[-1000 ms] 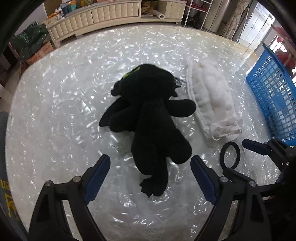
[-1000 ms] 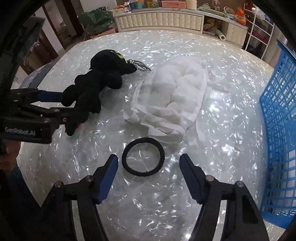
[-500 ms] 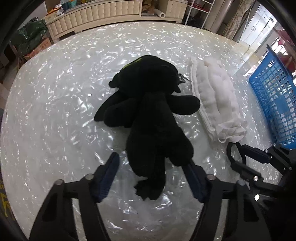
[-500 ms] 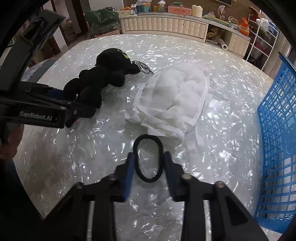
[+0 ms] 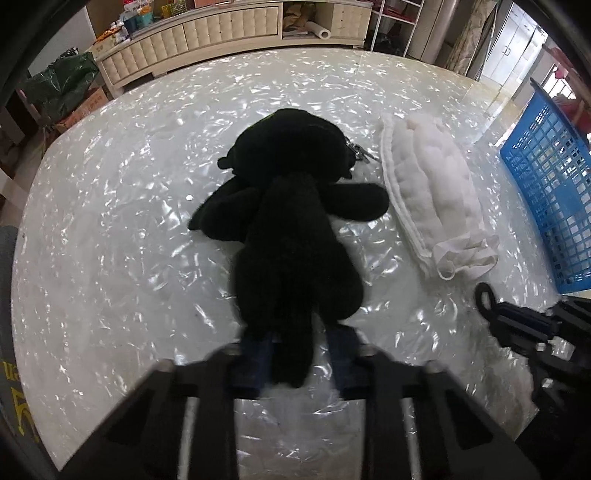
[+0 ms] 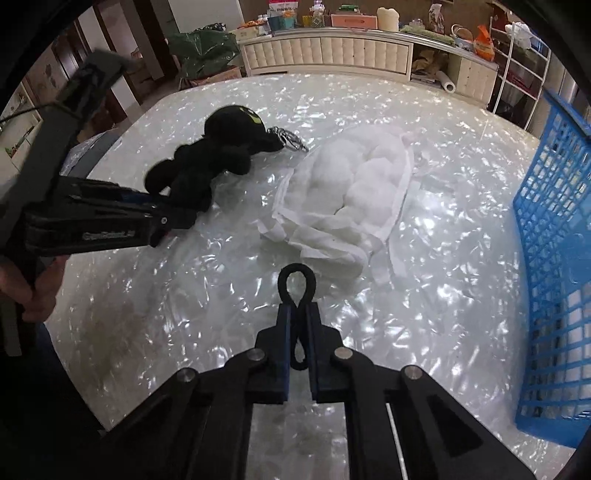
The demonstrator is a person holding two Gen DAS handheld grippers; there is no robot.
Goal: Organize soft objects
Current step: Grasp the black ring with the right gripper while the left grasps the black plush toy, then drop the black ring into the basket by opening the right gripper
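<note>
A black plush toy lies on the shiny white table; it also shows in the right wrist view. My left gripper is shut on the toy's tail end. A white padded cloth lies to the toy's right, also in the right wrist view. My right gripper is shut on a black hair band, squeezed into a loop that sticks out past the fingertips. The band and right gripper show at the right of the left wrist view.
A blue plastic basket stands at the table's right edge, also in the left wrist view. A keyring chain lies by the toy's head. A white cabinet and shelves stand beyond the table.
Both grippers have closed: the left one moved in and shut on the plush toy's tail end, the right one shut on the hair band, squeezing it flat.
</note>
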